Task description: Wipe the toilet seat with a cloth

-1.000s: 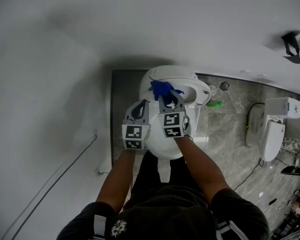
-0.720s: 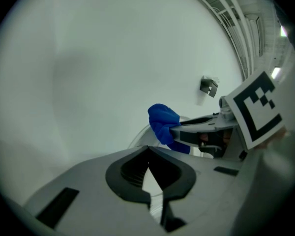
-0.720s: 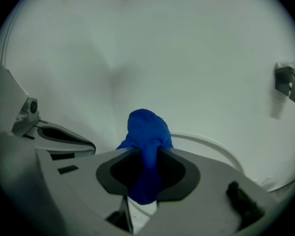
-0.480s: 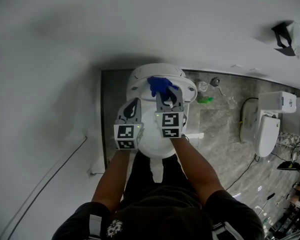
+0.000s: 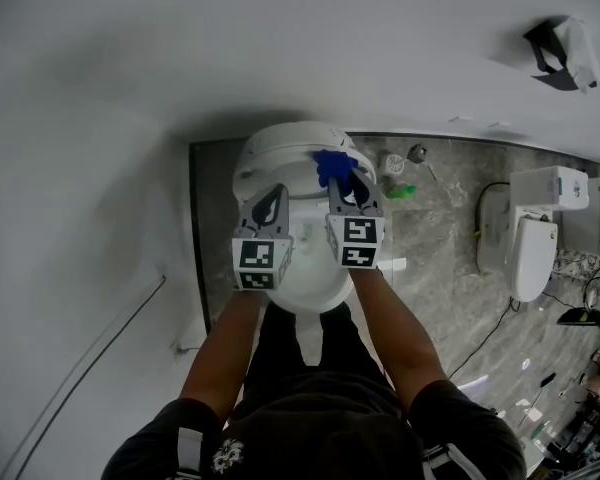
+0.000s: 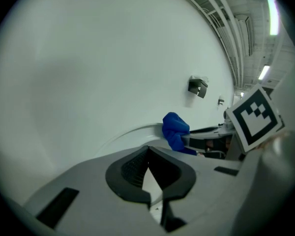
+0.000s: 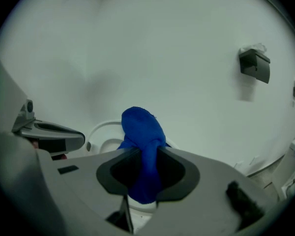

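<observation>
Grips the blue cloth [image 7: 141, 132] tight in the right gripper [image 7: 145, 178], bunched and poking out past the jaws, at the rear right of the toilet seat [image 5: 280, 168]; cannot tell whether touching the seat or just above. Has carried it there from left of the seat's rear middle over the last second. Holds the left gripper [image 6: 148, 167] clenched on nothing, above the seat's left side. Suggests the back arc is wiped; probably leaves the seat's right side and front still to cover.
</observation>
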The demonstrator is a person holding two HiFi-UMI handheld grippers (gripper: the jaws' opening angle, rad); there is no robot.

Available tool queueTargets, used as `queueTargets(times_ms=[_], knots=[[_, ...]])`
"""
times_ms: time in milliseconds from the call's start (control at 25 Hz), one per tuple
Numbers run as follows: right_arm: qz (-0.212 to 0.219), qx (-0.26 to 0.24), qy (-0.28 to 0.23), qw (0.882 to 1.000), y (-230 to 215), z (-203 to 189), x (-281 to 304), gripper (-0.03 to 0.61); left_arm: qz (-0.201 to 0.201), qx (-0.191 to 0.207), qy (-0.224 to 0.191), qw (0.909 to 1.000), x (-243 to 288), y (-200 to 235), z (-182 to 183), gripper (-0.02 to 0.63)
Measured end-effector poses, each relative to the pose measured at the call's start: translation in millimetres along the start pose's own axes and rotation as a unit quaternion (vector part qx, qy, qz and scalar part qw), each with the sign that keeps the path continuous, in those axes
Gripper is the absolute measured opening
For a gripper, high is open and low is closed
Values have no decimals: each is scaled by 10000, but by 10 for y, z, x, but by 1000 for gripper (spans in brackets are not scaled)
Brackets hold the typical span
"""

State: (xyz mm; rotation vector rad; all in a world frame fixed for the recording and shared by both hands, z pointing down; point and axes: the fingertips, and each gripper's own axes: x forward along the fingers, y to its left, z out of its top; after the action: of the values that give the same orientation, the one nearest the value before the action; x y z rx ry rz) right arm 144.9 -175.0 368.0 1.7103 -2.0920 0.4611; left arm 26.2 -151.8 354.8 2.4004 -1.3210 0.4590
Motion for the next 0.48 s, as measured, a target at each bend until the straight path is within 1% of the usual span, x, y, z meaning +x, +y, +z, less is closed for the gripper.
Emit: queueTargets(times_ms=[80, 200, 320, 480], knots=[[-90, 62, 68, 9999, -132, -120, 0, 97, -81, 74, 29, 9999, 66, -104, 1, 9], [-54, 55, 204, 9998, -237, -296, 6, 94, -131, 92, 39, 9999, 136, -231, -27, 9], [15, 22, 306, 9995, -253, -487, 35, 93, -138, -7, 173, 9998, 184, -321, -193, 9], [-97, 299, 474, 9984, -262, -795, 63, 92, -235, -55, 375, 9990, 212, -365, -517, 9]])
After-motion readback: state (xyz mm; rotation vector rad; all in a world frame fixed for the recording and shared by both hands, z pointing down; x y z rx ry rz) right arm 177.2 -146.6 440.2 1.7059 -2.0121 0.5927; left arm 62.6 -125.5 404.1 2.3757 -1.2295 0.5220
